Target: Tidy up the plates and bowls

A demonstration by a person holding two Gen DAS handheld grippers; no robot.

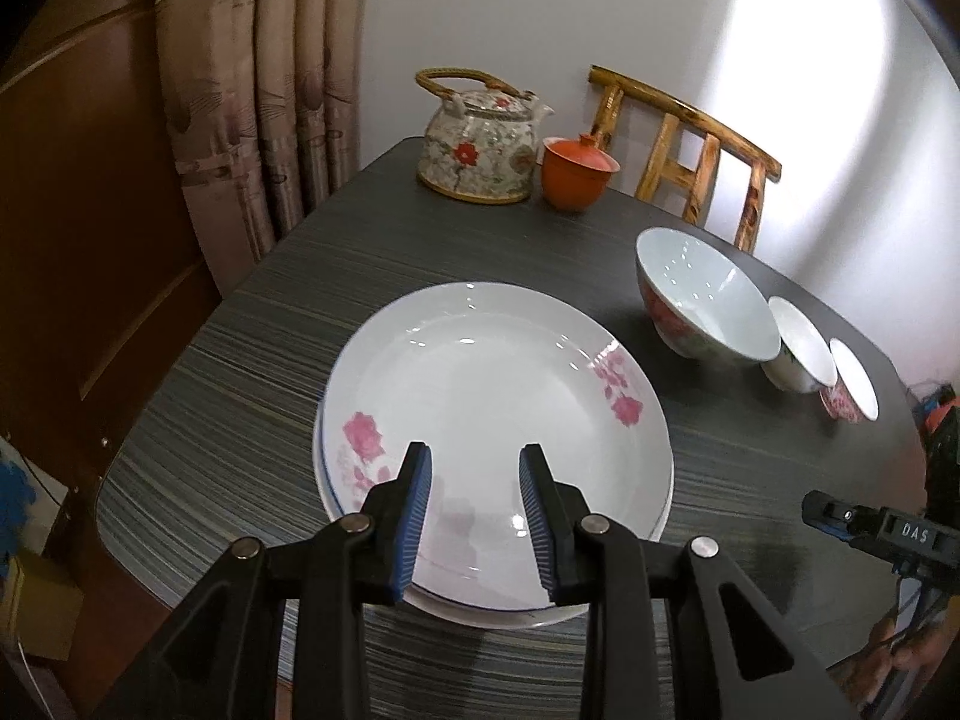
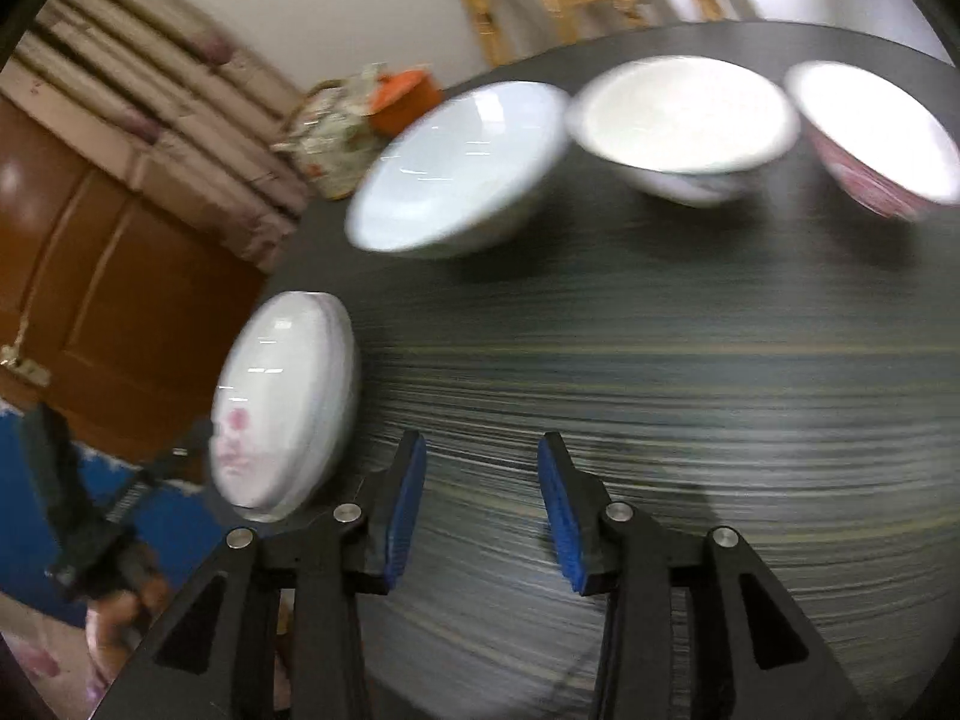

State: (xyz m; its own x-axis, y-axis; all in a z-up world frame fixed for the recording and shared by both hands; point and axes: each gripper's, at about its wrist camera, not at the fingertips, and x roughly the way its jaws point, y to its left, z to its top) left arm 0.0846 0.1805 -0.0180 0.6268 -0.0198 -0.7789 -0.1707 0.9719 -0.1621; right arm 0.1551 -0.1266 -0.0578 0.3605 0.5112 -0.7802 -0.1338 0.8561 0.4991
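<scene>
A stack of white plates (image 1: 492,396) with pink flowers lies in the middle of the dark striped table (image 1: 240,360). My left gripper (image 1: 474,450) hangs over the stack's near rim, open, with nothing pinched between its blue pads. Three white bowls stand in a row to the right: a large bowl (image 1: 708,300), a middle bowl (image 1: 801,348) and a small pink-sided bowl (image 1: 852,384). In the blurred right wrist view, my right gripper (image 2: 481,441) is open above bare table (image 2: 660,420). There the plates (image 2: 282,396) lie to its left and the large bowl (image 2: 462,168) ahead of it.
A flowered teapot (image 1: 480,144) and an orange lidded cup (image 1: 576,171) stand at the table's far edge, with a wooden chair (image 1: 690,144) behind them. A curtain (image 1: 258,90) and a brown door (image 1: 90,210) are to the left. The table's rounded edge runs close below the plates.
</scene>
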